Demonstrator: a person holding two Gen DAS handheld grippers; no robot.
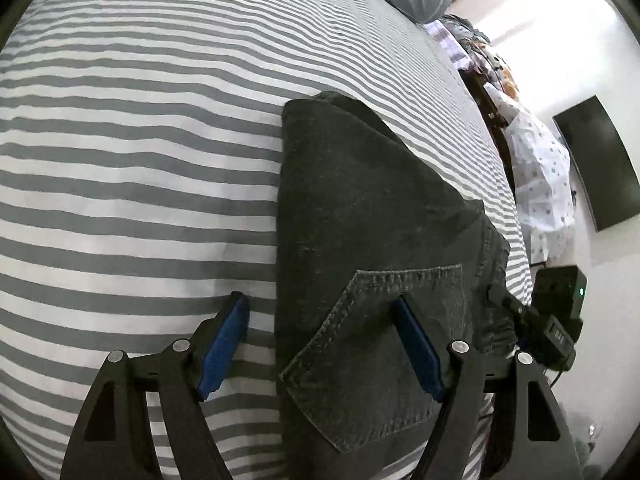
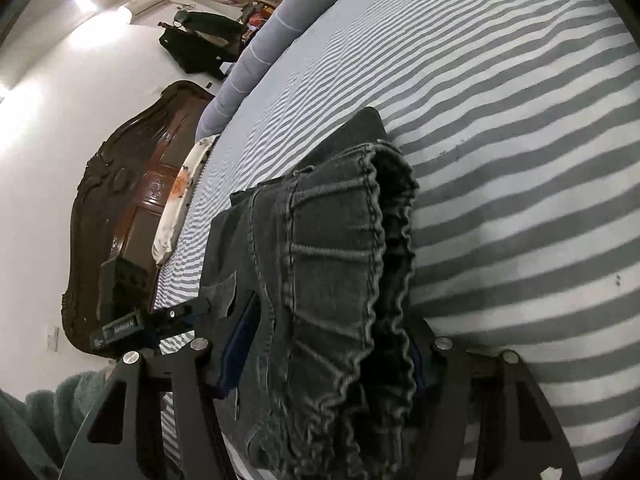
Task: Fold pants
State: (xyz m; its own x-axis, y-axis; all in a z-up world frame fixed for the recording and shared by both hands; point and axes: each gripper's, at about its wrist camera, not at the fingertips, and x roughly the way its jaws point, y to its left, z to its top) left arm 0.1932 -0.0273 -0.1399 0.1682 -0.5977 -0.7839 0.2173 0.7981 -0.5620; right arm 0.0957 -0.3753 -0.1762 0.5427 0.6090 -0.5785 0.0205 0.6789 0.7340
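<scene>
Where right tongs [image 2: 324, 344] close: pants [image 2: 336, 260] between.

Setting: a home bedroom. Most of both views is filled by a bed [image 1: 140, 140] under a grey-and-white striped sheet, with a folded grey blanket [image 2: 272, 28] along its far edge. A dark carved wooden headboard [image 2: 128, 184] stands at one end against a white wall [image 2: 48, 120]. A dark flat screen [image 1: 600, 164] hangs on the wall. Loose clothes [image 1: 540, 176] are piled beside the bed.
</scene>
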